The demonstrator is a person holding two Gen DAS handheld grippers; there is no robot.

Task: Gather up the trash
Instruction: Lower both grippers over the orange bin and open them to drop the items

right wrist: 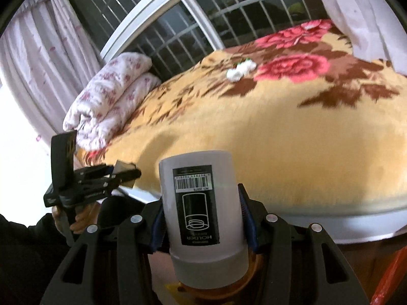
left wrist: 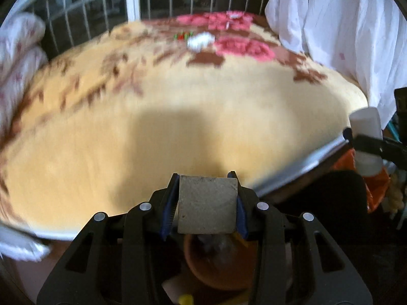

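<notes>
My left gripper [left wrist: 204, 178] is shut on a flat grey-brown cardboard piece [left wrist: 207, 203] held over the near edge of the bed. My right gripper [right wrist: 201, 193] is shut on a white plastic cylinder [right wrist: 203, 203] with a black barcode label. Each gripper shows in the other view: the right gripper [left wrist: 356, 137] with its cylinder [left wrist: 366, 122] at the right edge, the left gripper [right wrist: 127, 171] with the cardboard [right wrist: 123, 166] at the left, held by a hand [right wrist: 81, 218]. Crumpled white paper [left wrist: 199, 40] [right wrist: 240, 70] lies far back on the blanket. Another white scrap [left wrist: 235, 14] [right wrist: 311, 26] lies beyond it.
The bed carries a yellow blanket [left wrist: 178, 106] [right wrist: 279, 139] with red flowers. A folded floral quilt [right wrist: 112, 96] lies at its left end, by the barred window [right wrist: 178, 33]. White curtains [left wrist: 343, 38] hang on the right. A round orange-brown container [left wrist: 218, 267] sits below my left gripper.
</notes>
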